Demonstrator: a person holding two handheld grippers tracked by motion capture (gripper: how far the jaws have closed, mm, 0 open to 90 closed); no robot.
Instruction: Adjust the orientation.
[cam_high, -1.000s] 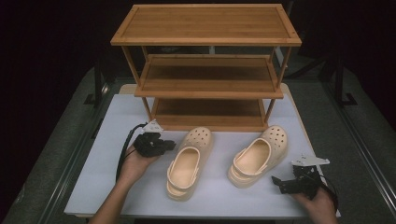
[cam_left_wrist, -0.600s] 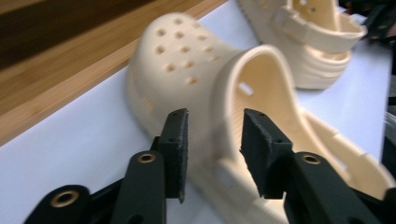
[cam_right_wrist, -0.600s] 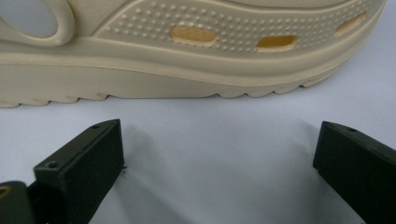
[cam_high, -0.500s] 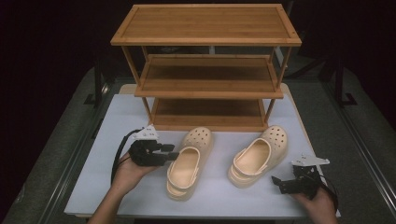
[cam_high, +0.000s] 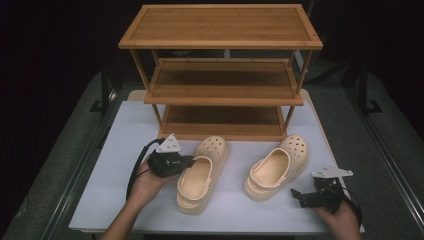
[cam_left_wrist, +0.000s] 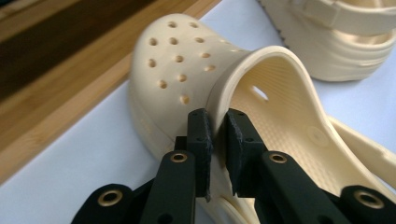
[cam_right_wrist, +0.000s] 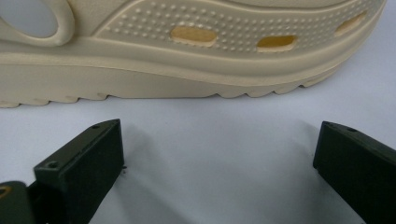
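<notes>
Cream clog (cam_high: 202, 175) lies on white counter (cam_high: 120, 150) in front of wood shelf (cam_high: 220, 70). Left gripper (cam_left_wrist: 217, 135) is clamped on its side rim. Right gripper (cam_right_wrist: 217, 172), jaws wide apart, rests near 2nd clog (cam_high: 277, 167), not touching.

Left clog (cam_high: 200, 176): cream foam, perforated toe cap, heel strap lying at the rear. It sits upright on its sole on the white table (cam_high: 125, 130), toe toward the wooden rack (cam_high: 222, 90), heel toward the near edge. The left gripper (cam_left_wrist: 216, 133) has the rim of its side wall pinched between both jaws.

Right clog (cam_high: 278, 167): matching cream pair, upright, toe angled toward the rack's right leg, lying apart from the left clog.
</notes>
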